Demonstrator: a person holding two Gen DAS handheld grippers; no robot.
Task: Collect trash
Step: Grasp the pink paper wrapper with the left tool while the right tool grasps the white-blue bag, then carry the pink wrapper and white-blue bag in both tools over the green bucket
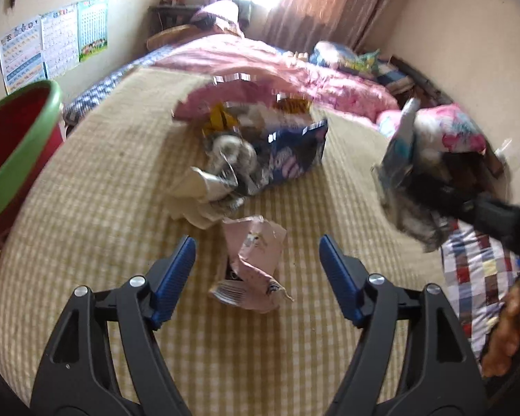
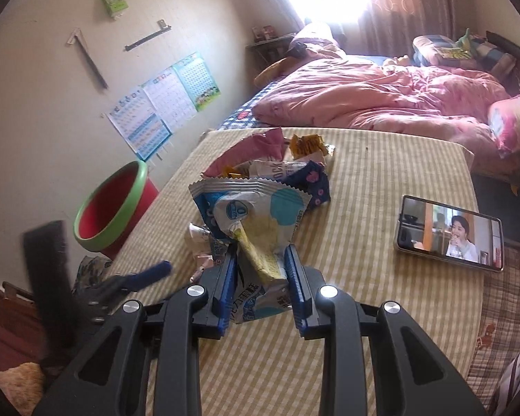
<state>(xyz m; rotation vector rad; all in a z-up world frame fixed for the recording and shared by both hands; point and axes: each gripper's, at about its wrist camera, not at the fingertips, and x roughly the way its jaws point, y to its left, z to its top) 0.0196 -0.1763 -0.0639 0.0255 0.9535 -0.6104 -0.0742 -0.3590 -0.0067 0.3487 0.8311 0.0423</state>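
Crinkled foil, white and pale blue with a yellow patch: wrapper pinched low down between the blue pads of the right gripper, raised just above the checked cloth, top edge fanned out wide. Same wrapper blurred at the right of the left wrist view, hanging from the dark right gripper.

Behind it, more trash in a heap on the cloth: pink bag, orange packet, navy bag with pink circles, white strip pack between them. Heap also seen mid-cloth in the left wrist view, with silver foil scraps at its near edge.

Nearer the left gripper: crumpled pink pack, lying flat on the cloth, between the spread fingers but touched by neither pad; jaws wide apart, nothing held. Left gripper blurred at lower left of the right wrist view.

Off the cloth's left edge: red bin with a green rim, mouth tilted toward the camera. On the cloth's right side, well apart from the heap: phone, lying flat, screen lit.

Beyond the cloth: pink quilt rumpled on a bed, pillows at the far right, curtain beside a bright window. On the left wall: charts. Bottom right of the left wrist view: part of a hand over patchwork fabric.
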